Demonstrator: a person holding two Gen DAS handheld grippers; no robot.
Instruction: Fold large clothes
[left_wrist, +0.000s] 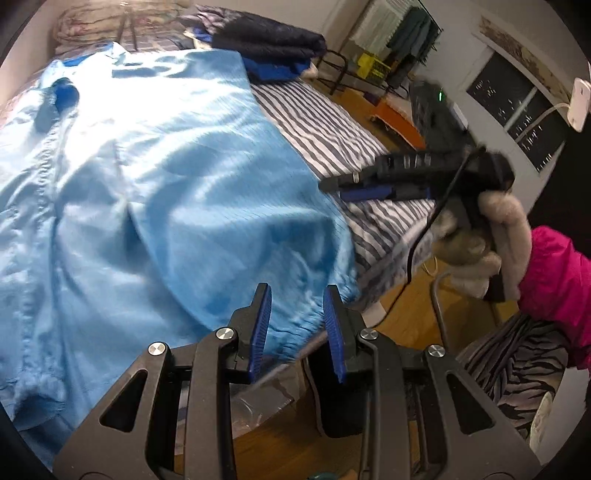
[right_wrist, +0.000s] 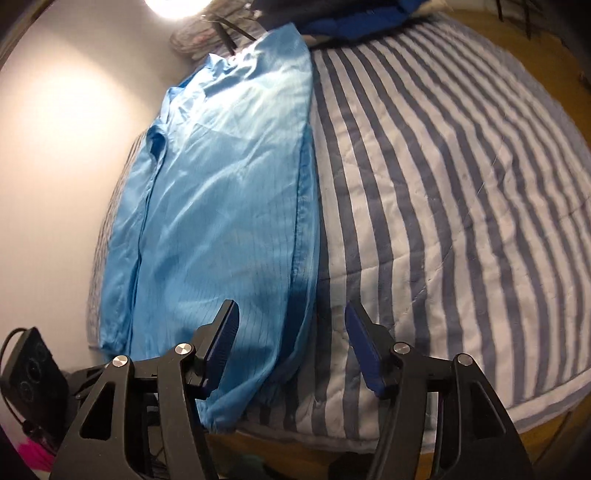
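A large light-blue garment lies spread lengthwise on the striped bed cover. Its gathered hem reaches the bed's near edge. My left gripper hovers over that hem, its blue pads apart and pressing on nothing. My right gripper, held by a gloved hand with a pink sleeve, hangs over the bed to the right of the garment. In the right wrist view the garment shows a straight, folded right edge, and my right gripper stands open above that edge near the hem, holding nothing.
A pile of dark blue clothes and a floral pillow sit at the bed's far end. A wall runs along the bed's left side. Wooden floor, a chair and a clothes rack lie to the right.
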